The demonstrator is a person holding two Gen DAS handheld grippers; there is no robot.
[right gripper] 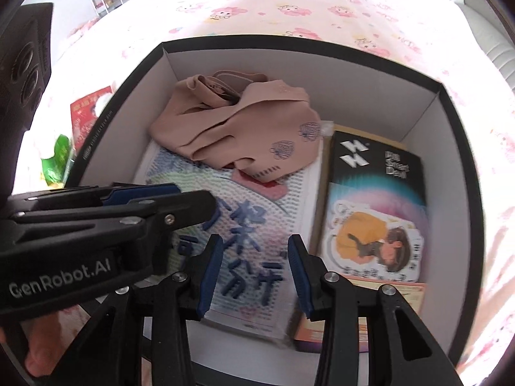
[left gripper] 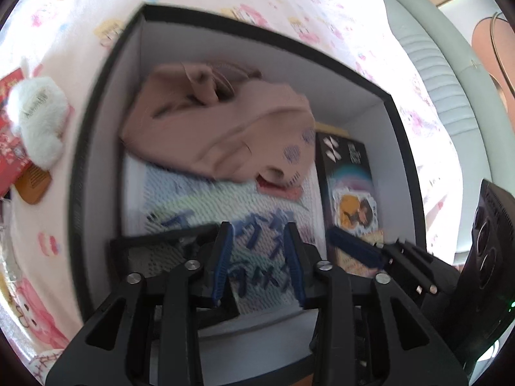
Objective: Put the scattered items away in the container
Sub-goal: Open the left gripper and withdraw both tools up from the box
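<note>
A black box (left gripper: pixel 77 173) (right gripper: pixel 289 39) with white inner walls sits on a pink patterned sheet. Inside it lie a crumpled tan cloth (left gripper: pixel 225 128) (right gripper: pixel 244 132), a white mesh packet with blue writing (left gripper: pixel 199 199) (right gripper: pixel 283 199) and a black carton with a cartoon sticker (left gripper: pixel 351 173) (right gripper: pixel 376 173). My left gripper (left gripper: pixel 259 228) (right gripper: pixel 180 194) hangs over the packet, open, with nothing between its fingers. My right gripper (right gripper: pixel 256 241) (left gripper: pixel 363 249) hovers beside it over the packet's near end, also open and holding nothing.
Left of the box on the sheet lie a white plush item (left gripper: pixel 38 119), a red packet (left gripper: pixel 6 148) (right gripper: pixel 88 109), a brown comb (left gripper: pixel 32 186) and a green wrapper (right gripper: pixel 58 160). A grey padded edge (left gripper: pixel 434 64) runs along the right.
</note>
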